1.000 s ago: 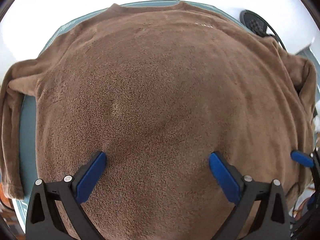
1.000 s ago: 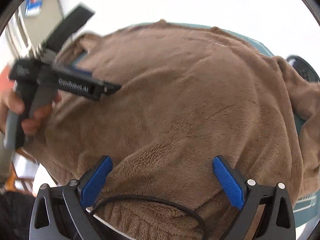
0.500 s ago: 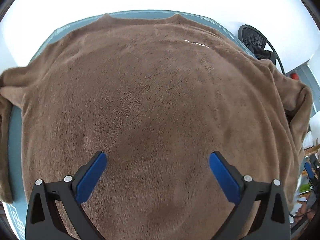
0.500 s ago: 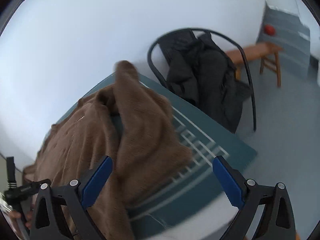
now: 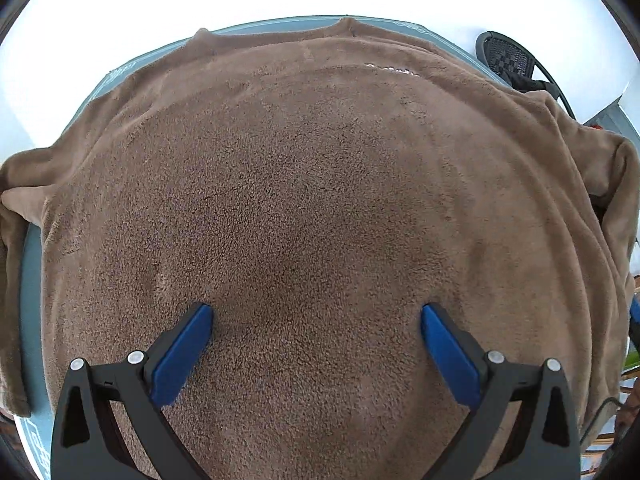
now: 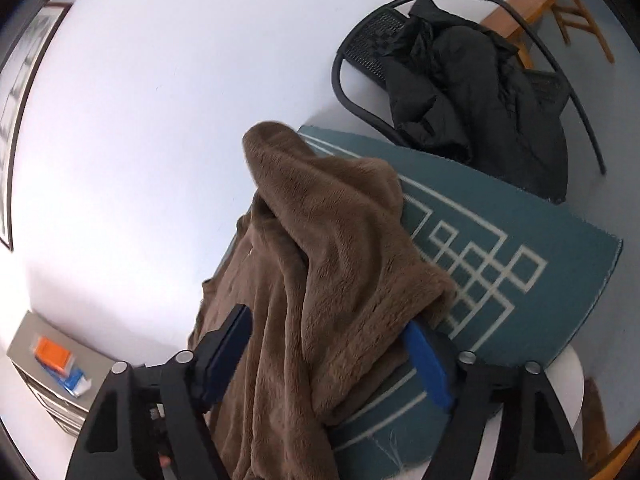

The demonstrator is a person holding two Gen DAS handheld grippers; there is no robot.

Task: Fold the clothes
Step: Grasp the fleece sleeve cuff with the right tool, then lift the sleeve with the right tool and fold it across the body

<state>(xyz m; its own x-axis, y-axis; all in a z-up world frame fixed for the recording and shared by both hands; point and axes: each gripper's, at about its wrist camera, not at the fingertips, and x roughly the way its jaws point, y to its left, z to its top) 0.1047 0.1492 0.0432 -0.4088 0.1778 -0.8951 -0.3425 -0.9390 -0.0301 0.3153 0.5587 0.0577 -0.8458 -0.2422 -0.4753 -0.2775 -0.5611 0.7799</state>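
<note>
Right gripper (image 6: 326, 350) swung over, closing round fuzzy brown sweater (image 6: 320, 260) sleeve

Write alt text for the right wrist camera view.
The right gripper is closing around a bunched brown fleece sleeve over a teal patterned mat. Behind, a black jacket drapes a black chair.

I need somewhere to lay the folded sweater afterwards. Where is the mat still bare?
The teal mat lies bare at its patterned corner, bordered by the bunched sleeve of the brown sweater and the chair with the black jacket. A thin strip shows along the far collar edge. Elsewhere the sweater covers it, and the right hand-held gripper is closing around the sleeve.
</note>
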